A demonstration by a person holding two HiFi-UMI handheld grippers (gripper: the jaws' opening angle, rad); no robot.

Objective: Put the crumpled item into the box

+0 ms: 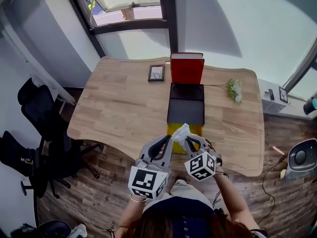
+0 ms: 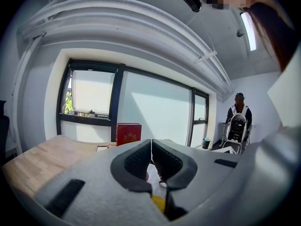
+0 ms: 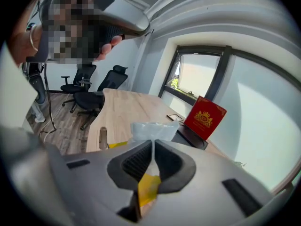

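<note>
Worktop (image 1: pixel 119 103): pale wood, rounded corners, its far edge towards the window. Bare wood lies open to the left of centre and on the right side.

Black rectangular box (image 1: pixel 185 110): stands open in the middle of the worktop. Its red lid (image 1: pixel 187 71) is upright at the far end.

Small dark picture frame (image 1: pixel 156 73): lies flat just left of the lid.

Sprig of pale flowers (image 1: pixel 234 89): lies to the right of the box, apart from it.

Black office chairs (image 1: pixel 34 108): stand on the floor off the left edge.

Crumpled white sheet item (image 1: pixel 181 131): held above the near edge of the worktop, just short of the box's near wall and over a yellow flat object (image 1: pixel 172 129).

Right claw (image 1: pixel 190 139): clamped on the crumpled item. In the right gripper view the white material (image 3: pixel 153 130) stands up out of the closed pads (image 3: pixel 152 147), with yellow (image 3: pixel 148 187) below them and the box beyond.

Left claw (image 1: pixel 167 139): just beside the item on its left. The left gripper view shows the pads pressed together (image 2: pixel 151 147), with white and yellow behind them. Whether they pinch the sheet cannot be settled.
</note>
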